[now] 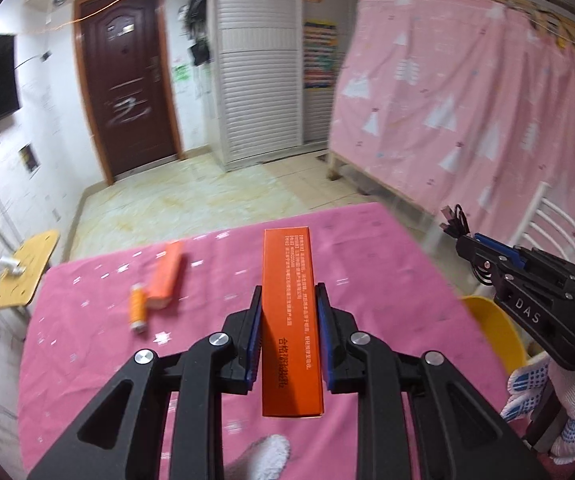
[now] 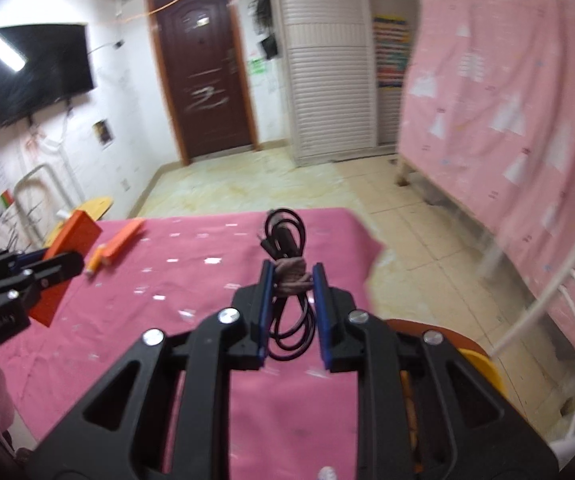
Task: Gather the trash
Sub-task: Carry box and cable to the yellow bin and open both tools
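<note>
My left gripper (image 1: pixel 289 294) is shut on a long orange box (image 1: pixel 290 320) printed with dark text, held lengthwise above the pink tablecloth (image 1: pixel 387 264). In the right wrist view the same box (image 2: pixel 72 246) sticks up from the left gripper (image 2: pixel 63 264) at the left edge. My right gripper (image 2: pixel 290 274) is shut on a coiled black cable (image 2: pixel 287 240) tied with a brownish band, lifted off the cloth. In the left wrist view the right gripper (image 1: pixel 463 244) shows at the right, held by a white gloved hand (image 1: pixel 547 408). A second orange box (image 1: pixel 165 276) and a small orange tube (image 1: pixel 137 308) lie on the cloth.
A yellow bin (image 1: pixel 495 332) sits beside the table's right edge; its rim (image 2: pixel 483 364) shows low in the right wrist view. A white metal chair (image 2: pixel 559 304) stands at the right before a pink curtain (image 2: pixel 507 100). A wooden stool (image 1: pixel 27 268) is on the left, a dark door (image 1: pixel 127 88) beyond.
</note>
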